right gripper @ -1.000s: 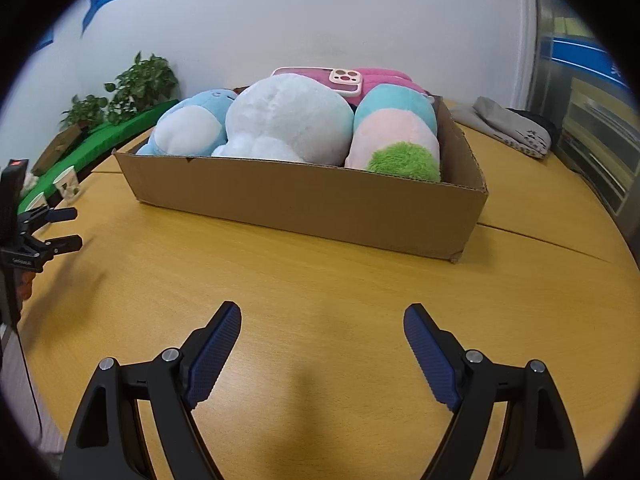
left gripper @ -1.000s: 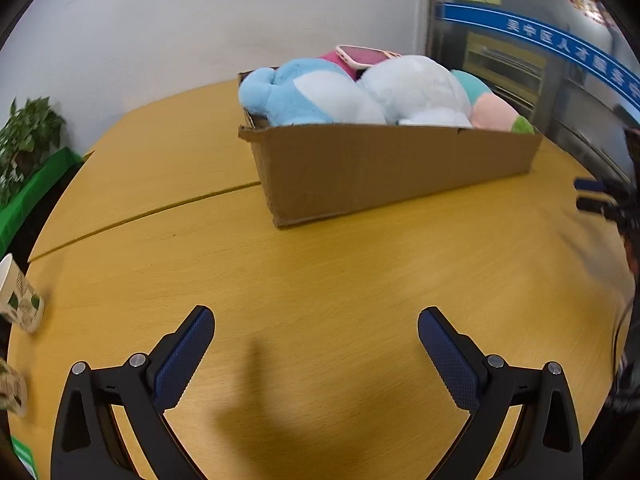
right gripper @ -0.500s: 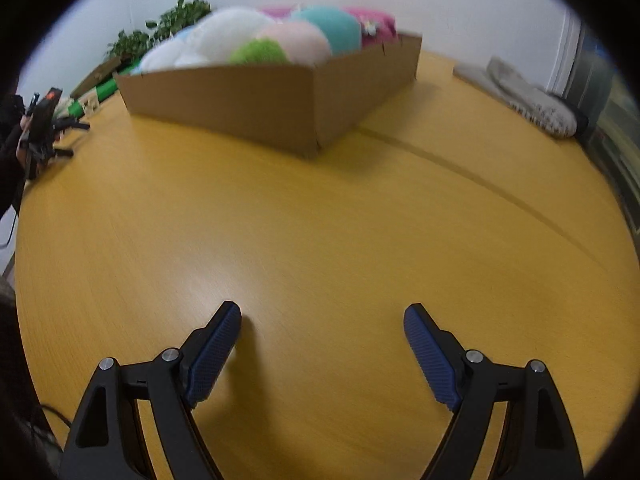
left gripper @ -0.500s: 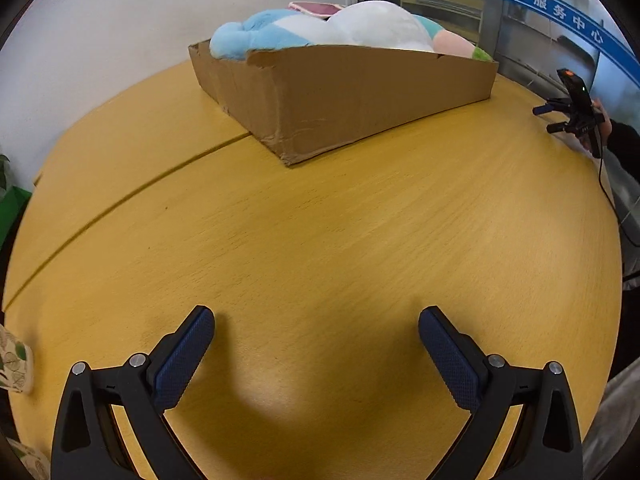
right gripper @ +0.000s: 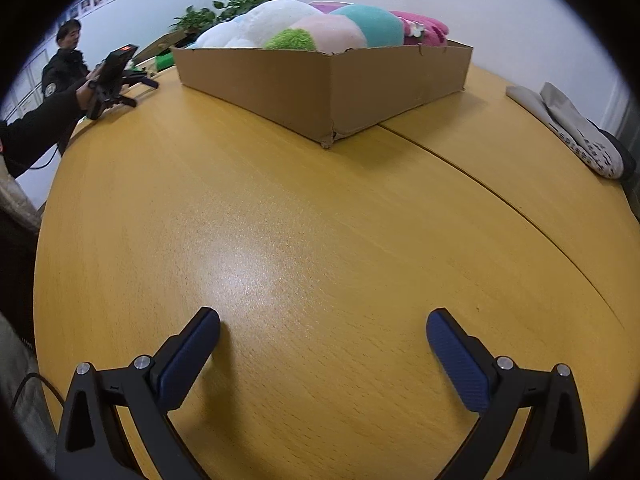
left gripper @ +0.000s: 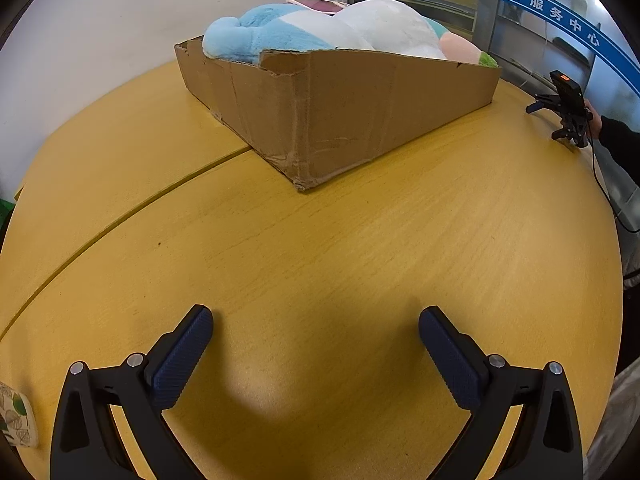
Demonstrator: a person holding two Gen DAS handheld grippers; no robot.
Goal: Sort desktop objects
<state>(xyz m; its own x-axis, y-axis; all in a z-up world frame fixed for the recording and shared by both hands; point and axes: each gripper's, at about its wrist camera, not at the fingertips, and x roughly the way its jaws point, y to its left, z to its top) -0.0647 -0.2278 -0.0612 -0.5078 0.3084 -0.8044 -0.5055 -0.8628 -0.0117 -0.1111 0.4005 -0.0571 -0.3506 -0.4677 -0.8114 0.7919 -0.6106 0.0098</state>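
Hovering both tongs over the bare counter (left gripper: 320, 248): our left tongs (left gripper: 316, 320) gape with nothing between, right tongs (right gripper: 323, 322) opening, nothing between either. Cardboard box (left gripper: 360, 112) of plush toys (right gripper: 320, 28) sits at 12 o'clock.

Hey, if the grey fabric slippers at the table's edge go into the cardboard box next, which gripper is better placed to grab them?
Probably the right gripper. The grey fabric slippers lie to the right in its view, beyond the brown cardboard box, and nothing is between its opening jaws. The left gripper, also open and empty, has no slippers in its view.
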